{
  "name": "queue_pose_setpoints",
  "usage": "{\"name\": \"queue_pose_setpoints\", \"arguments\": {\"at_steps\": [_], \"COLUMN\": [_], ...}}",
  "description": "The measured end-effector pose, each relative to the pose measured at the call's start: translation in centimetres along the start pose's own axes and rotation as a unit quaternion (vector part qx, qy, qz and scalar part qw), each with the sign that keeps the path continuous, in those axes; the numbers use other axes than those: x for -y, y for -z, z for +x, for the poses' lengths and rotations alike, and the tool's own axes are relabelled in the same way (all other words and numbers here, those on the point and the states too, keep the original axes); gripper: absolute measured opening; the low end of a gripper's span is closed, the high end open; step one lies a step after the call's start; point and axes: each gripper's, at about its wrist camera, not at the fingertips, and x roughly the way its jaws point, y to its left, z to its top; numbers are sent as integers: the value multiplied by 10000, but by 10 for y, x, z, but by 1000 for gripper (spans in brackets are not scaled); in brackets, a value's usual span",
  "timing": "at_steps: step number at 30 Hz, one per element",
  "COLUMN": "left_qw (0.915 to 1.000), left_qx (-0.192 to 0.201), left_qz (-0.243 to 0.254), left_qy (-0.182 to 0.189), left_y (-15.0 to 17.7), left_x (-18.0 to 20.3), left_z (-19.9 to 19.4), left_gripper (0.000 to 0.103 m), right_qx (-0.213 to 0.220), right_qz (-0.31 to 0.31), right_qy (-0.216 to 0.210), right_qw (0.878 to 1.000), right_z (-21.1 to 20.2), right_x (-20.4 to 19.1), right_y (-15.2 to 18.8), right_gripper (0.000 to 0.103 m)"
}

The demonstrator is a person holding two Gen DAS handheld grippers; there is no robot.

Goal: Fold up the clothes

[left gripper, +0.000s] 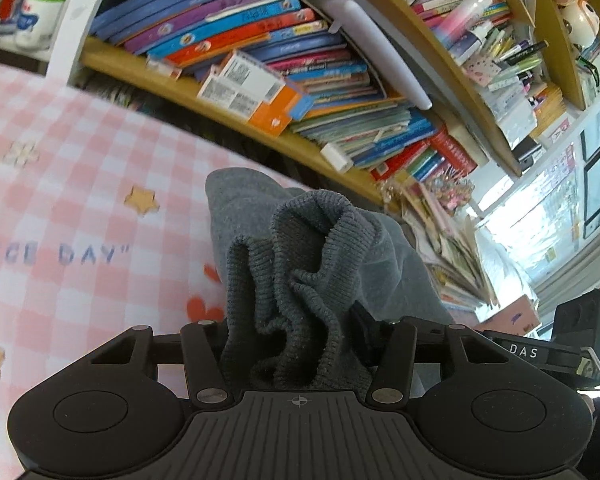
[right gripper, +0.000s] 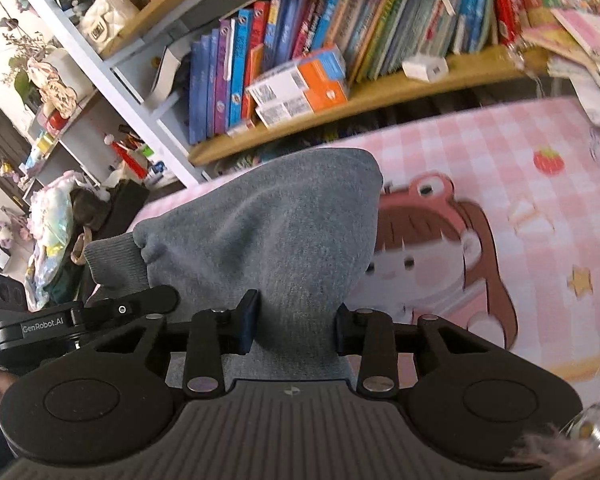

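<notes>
Left tool (left gripper: 296, 344) clamps the grey garment's (left gripper: 300, 264) bunched ribbed cuff; right tool (right gripper: 296, 324) grips its plain cloth above the pink checked sheet (right gripper: 500, 152). Soft, light, limp: hold edges.

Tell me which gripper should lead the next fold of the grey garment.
Right, probably. The right gripper pinches a flat, smooth stretch of the grey garment, with the pink checked mat bare beside it. The left gripper holds only the bunched ribbed cuff, better kept as an anchor.
</notes>
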Motion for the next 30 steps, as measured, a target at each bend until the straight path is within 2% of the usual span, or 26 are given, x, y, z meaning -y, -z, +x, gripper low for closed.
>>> {"name": "queue_pose_setpoints", "arguments": {"at_steps": [8, 19, 24, 30], "left_qw": [9998, 9997, 9997, 9997], "left_qx": [113, 202, 147, -23], "left_qz": [131, 113, 170, 151], "left_qy": [-34, -108, -119, -199], "left_y": [-42, -88, -103, -103], "left_x": [-11, -35, -45, -55], "left_z": [29, 78, 103, 125], "left_gripper": [51, 51, 51, 52], "right_qx": [75, 67, 37, -82], "right_qz": [-251, -428, -425, -394], "right_qy": [41, 109, 181, 240], "right_qw": [9996, 9990, 9989, 9989], "right_z": [33, 87, 110, 130], "right_x": [2, 18, 32, 49], "right_y": [-49, -99, -114, -114], "right_gripper": [33, 33, 33, 34]}}
